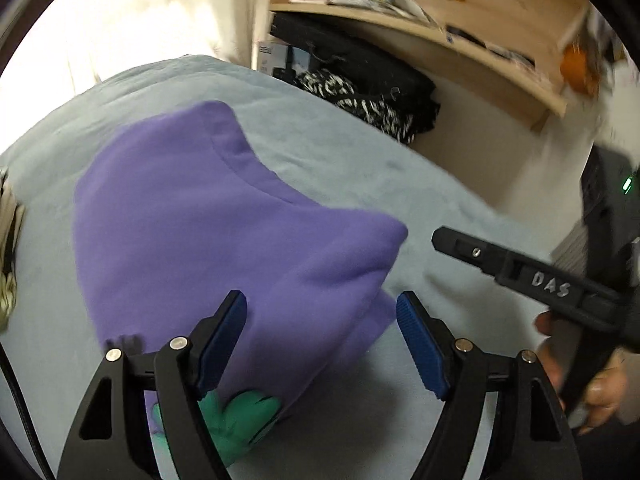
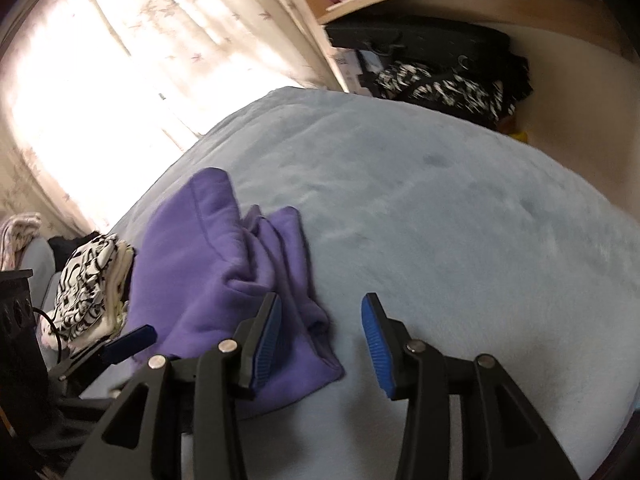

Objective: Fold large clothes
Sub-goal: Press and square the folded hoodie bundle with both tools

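Lying folded on the bed, the purple garment sits beneath both open grippers' fingers.

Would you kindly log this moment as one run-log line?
garment: purple top bunched on bed | left gripper: open, over top | right gripper: open, empty | fold: unfinished

- the garment lies on my bed
- a clothes stack sits left of it
- shelf behind the bed
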### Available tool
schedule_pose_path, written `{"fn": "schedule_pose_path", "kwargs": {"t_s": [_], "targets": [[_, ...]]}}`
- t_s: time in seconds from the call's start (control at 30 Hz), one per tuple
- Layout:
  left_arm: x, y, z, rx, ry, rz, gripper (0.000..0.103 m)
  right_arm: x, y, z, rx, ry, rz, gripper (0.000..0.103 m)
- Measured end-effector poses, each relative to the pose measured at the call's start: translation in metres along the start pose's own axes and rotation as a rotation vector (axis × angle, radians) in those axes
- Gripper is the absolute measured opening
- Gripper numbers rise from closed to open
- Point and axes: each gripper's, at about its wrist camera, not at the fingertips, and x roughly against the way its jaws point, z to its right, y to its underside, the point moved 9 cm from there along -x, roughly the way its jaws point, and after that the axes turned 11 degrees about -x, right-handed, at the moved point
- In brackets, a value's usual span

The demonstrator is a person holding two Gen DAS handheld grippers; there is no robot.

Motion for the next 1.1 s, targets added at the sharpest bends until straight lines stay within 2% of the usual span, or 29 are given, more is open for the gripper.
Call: {"fn": "schedule_pose_path", "kwargs": {"t_s": [0.13,0.27,0.37,0.43,0.53,0.6,0.67,0.73,0.93,1.1], "targets": [[0.027,-0.006,-0.042,0.097,-0.051,0.030,0.076,0.000,-0.014,-0.022,0.046,-0.073,-0.033,0.042],[0.035,-0.008,-0.103,0.210,-0.143,0.013,0.076,-0.021,-0.031,-0.045,0.072,-0.138,-0.137,0.042],[0.030,-0.005,-0.148,0.312,-0.151,-0.016,0.076,-0.047,-0.042,-0.062,0.092,-0.171,-0.220,0.042],[0.023,-0.003,-0.169,0.355,-0.142,-0.032,0.076,-0.062,-0.049,-0.070,0.100,-0.188,-0.264,0.042],[0.005,0.003,-0.194,0.401,-0.113,-0.063,0.076,-0.097,-0.056,-0.085,0.082,-0.228,-0.376,0.042],[-0.003,0.008,-0.203,0.418,-0.102,-0.078,0.075,-0.118,-0.058,-0.093,0.072,-0.260,-0.432,0.043],[-0.013,0.011,-0.205,0.430,-0.079,-0.091,0.075,-0.137,-0.061,-0.101,0.075,-0.281,-0.469,0.056],[-0.021,0.011,-0.207,0.437,-0.055,-0.093,0.076,-0.152,-0.065,-0.105,0.080,-0.301,-0.487,0.059],[-0.042,0.006,-0.213,0.421,-0.004,-0.076,0.076,-0.187,-0.061,-0.107,0.073,-0.318,-0.547,0.059],[-0.054,0.005,-0.215,0.416,0.030,-0.075,0.079,-0.204,-0.040,-0.110,0.067,-0.342,-0.652,0.059]]}}
